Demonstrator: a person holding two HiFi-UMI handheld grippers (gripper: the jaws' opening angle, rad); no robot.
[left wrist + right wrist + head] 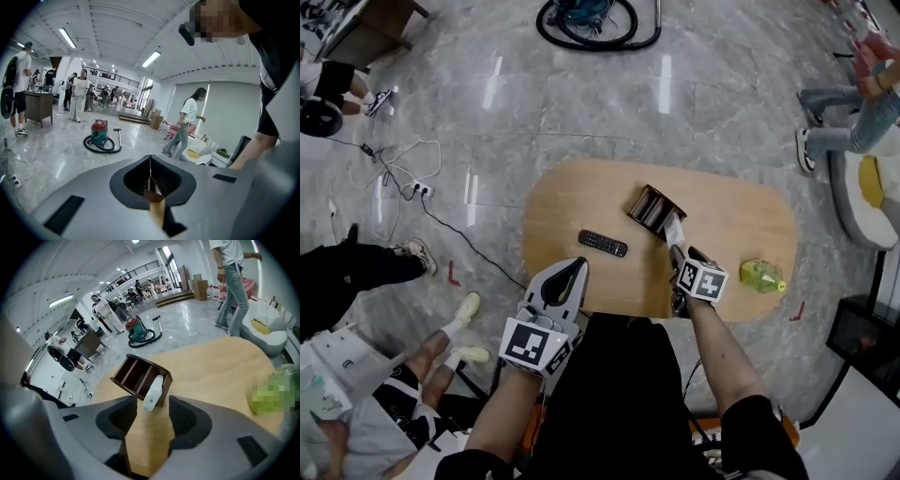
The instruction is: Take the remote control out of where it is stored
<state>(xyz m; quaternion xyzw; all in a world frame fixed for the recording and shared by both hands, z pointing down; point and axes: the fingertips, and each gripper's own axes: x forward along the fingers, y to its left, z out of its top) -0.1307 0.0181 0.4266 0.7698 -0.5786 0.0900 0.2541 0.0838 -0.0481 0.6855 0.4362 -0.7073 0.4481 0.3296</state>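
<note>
Right gripper view: right hand-held gripper (152, 401) jaws apart around white remote (153, 389) leaning from holder (133, 375); left hand-held gripper (150, 161) closed, empty.

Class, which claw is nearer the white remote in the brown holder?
Right. The right claw is just short of the white remote, open; the left claw is shut at the table edge, farther off.

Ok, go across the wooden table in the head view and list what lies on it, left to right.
black remote control → dark brown holder → green object
</note>
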